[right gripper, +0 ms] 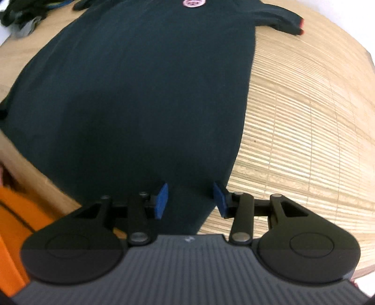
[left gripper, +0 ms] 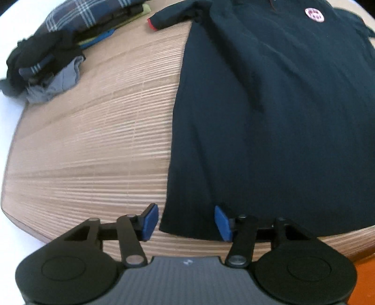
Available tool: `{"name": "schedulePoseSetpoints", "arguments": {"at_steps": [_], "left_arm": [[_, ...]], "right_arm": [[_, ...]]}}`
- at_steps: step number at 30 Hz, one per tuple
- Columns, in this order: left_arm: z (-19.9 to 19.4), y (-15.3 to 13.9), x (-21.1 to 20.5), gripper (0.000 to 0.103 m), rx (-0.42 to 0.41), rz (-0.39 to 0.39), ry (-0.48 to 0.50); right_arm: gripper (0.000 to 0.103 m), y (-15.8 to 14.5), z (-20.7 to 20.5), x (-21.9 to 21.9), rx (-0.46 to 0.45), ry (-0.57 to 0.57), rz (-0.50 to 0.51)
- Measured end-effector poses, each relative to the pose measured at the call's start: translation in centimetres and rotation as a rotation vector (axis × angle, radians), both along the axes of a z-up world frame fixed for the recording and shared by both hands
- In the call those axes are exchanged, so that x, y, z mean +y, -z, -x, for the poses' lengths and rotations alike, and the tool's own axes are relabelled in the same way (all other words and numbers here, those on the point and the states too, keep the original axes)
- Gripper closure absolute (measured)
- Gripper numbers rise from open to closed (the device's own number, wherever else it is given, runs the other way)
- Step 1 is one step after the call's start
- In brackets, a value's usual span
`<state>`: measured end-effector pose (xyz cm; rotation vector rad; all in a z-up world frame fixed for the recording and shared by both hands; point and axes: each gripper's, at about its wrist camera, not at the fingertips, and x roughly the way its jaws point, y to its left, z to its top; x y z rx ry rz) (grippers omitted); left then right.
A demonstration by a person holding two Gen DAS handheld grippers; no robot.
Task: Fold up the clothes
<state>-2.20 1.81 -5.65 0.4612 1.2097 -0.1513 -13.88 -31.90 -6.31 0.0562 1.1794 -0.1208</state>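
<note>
A dark navy polo shirt [left gripper: 269, 105] lies spread flat on a bamboo mat, collar away from me, with a pink round badge [left gripper: 314, 14] on the chest and red-trimmed sleeve cuffs [left gripper: 151, 24]. My left gripper [left gripper: 186, 221] is open, its blue pads either side of the shirt's bottom left hem corner. In the right wrist view the same shirt [right gripper: 140, 93] fills the middle. My right gripper [right gripper: 191, 200] is open, its pads over the bottom right hem corner.
A pile of other clothes [left gripper: 58, 47], plaid, black and grey, sits at the mat's far left. The bamboo mat [left gripper: 93, 140] is bare left of the shirt and right of it [right gripper: 304, 117]. An orange object [right gripper: 14, 223] lies below the table's near edge.
</note>
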Motion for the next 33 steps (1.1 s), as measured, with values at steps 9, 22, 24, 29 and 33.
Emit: {"name": "schedulePoseSetpoints", "arguments": {"at_steps": [9, 22, 24, 29, 33], "left_arm": [[-7.9, -2.9, -2.4, 0.041, -0.173, 0.189, 0.031], [-15.9, -0.2, -11.4, 0.042, -0.195, 0.231, 0.046], [-16.6, 0.6, -12.3, 0.041, -0.18, 0.24, 0.022], [-17.0, 2.3, -13.4, 0.04, -0.151, 0.206, -0.017], [-16.2, 2.5, -12.9, 0.039, -0.177, 0.229, -0.02]], "right_arm": [[0.056, -1.5, -9.3, -11.9, -0.389, 0.424, -0.036], [0.058, 1.6, -22.3, -27.1, -0.353, 0.737, -0.03], [0.092, 1.1, -22.2, -26.1, -0.327, 0.64, 0.09], [0.1, 1.9, -21.1, -24.0, -0.159, 0.565, 0.371], [0.099, 1.5, -16.3, -24.9, -0.151, 0.568, 0.339]]}}
